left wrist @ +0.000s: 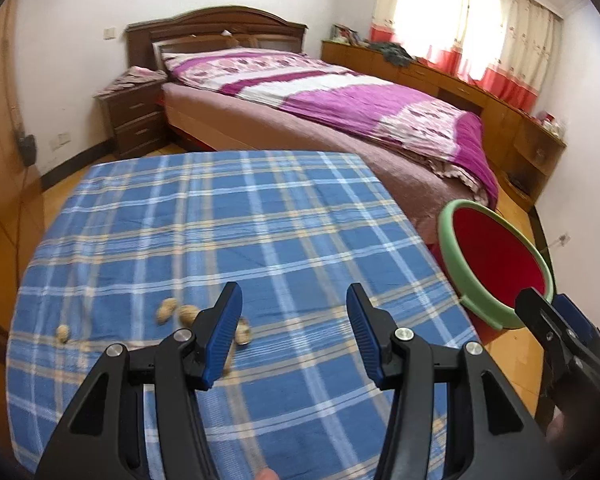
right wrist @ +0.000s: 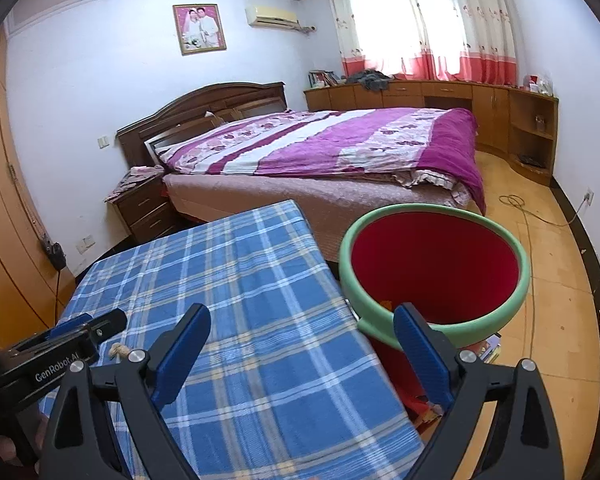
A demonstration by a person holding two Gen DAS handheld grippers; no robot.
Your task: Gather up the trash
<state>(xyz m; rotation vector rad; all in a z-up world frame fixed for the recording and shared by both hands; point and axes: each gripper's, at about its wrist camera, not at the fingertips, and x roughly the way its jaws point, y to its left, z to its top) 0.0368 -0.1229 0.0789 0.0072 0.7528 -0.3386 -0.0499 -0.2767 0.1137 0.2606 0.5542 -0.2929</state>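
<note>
Left gripper [left wrist: 294,334] hangs over the near part of the blue plaid cloth [left wrist: 204,216], jaws partly apart, nothing between the pads, touching nothing. Walnut shells [left wrist: 178,312] lie on the cloth just beyond and left of its left finger; one piece [left wrist: 243,332] peeks out beside that finger, another [left wrist: 63,333] sits farther left.

Right gripper [right wrist: 302,354] stands wide with nothing between its jaws, straddling the cloth's right edge; its right finger overlaps the near rim of the red bucket with green rim [right wrist: 436,268], contact cannot be told.

Bucket stands on the floor just right of the clothed table.

Left wrist view alone shows the shell cluster. Right wrist view alone looks into the bucket, a small orange scrap [right wrist: 386,304] at its near inner wall, and shows one shell [right wrist: 118,349] beside the left gripper's body.
</note>
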